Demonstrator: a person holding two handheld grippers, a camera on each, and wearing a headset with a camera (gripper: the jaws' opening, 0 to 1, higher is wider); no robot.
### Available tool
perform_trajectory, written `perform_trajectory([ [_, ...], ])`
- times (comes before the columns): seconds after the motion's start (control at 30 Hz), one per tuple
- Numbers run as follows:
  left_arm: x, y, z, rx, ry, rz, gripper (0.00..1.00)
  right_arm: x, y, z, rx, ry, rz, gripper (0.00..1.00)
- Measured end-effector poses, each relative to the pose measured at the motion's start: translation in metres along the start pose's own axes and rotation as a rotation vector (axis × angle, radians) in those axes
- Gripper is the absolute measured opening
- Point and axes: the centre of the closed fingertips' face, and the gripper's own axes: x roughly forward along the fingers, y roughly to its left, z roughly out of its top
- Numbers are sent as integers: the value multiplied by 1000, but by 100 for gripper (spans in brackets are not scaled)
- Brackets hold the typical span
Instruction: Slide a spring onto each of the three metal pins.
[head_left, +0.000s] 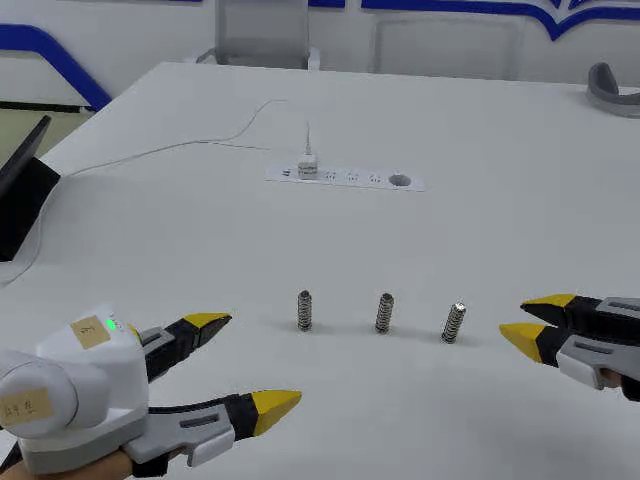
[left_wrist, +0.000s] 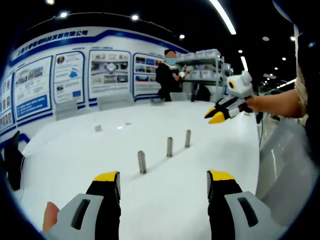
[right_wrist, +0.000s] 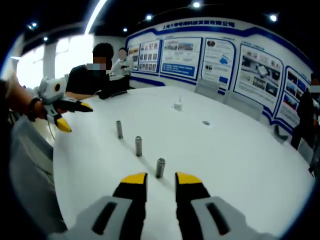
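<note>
If the right gripper (head_left: 512, 318) pushes in any closer, its yellow tips can bump the right spring (head_left: 454, 323), because that one stands just beside them and leans a little. A bump may tip it over or knock it off its pin (the pin is hidden inside the coils, so I cannot tell how well it sits). When a spring falls, it can roll away on the smooth white table (head_left: 480, 230). The left gripper (head_left: 260, 360) can also sweep into the left spring (head_left: 305, 311) if it swings across, since its claw is spread wide apart with nothing in it. The right gripper's claw is apart only a little, and it holds nothing too. All three springs stand in a row on the table between the two grippers, close to the person, with the middle spring (head_left: 385, 313) between the other two. They are small, grey and shiny, made of tight little rings stacked up like a tiny tower. The left and middle ones stand straight. I think each pin has its spring on, so the job looks done or nearly done. Farther back lies a white power strip (head_left: 345, 178) with a plug (head_left: 307, 166) in it, well apart from the springs.
</note>
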Motion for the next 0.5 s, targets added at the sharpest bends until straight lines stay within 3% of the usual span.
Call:
perform_trajectory([
  [0.2, 0, 1, 0, -3, 2, 3, 74, 0, 1, -3, 0, -7, 12, 28],
  [0.5, 0, 3, -1, -4, 5, 11, 73, 0, 12, -5, -20, -24, 70, 52],
])
